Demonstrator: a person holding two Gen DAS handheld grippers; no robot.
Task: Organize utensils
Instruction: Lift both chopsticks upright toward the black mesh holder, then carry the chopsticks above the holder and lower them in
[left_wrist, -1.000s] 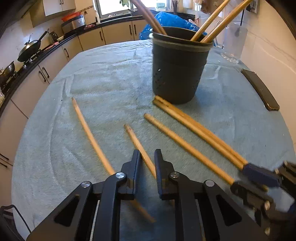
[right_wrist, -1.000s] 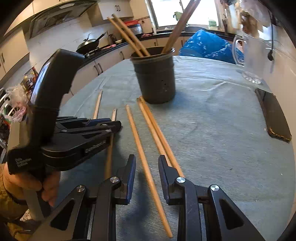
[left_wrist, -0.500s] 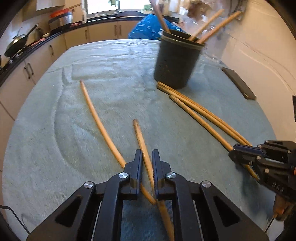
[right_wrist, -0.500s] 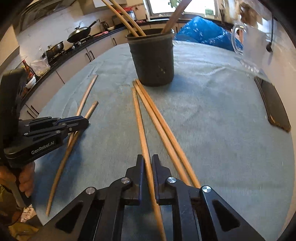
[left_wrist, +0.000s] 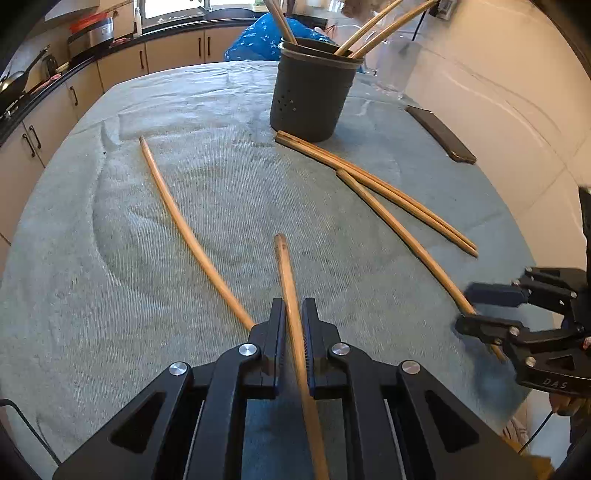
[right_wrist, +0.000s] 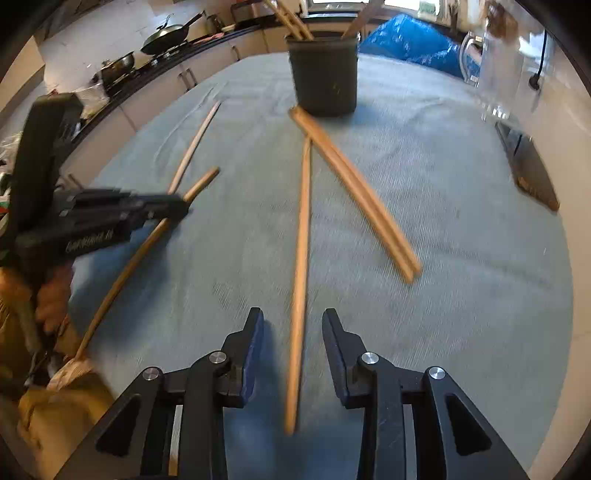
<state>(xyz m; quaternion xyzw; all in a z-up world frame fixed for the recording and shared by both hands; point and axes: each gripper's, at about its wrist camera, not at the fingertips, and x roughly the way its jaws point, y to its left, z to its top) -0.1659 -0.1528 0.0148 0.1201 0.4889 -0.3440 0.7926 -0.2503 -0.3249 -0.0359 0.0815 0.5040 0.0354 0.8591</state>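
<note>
Five wooden sticks on the grey cloth (left_wrist: 110, 295), left gripper (left_wrist: 294, 314) clamped on one stick (left_wrist: 286, 273), right gripper (right_wrist: 293, 328) just opened around another stick (right_wrist: 301, 243), dark holder (left_wrist: 312, 96) at far side

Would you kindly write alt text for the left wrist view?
The left hand-held gripper is shut on a wooden stick over a grey cloth-covered table. Four more sticks lie ahead, near a dark utensil holder; the right hand-held gripper enters at right.

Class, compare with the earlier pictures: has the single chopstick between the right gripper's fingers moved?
Yes. The chopstick has slid back from the dark holder, its far tip no longer level with the pair's; the right gripper has just opened.
</note>
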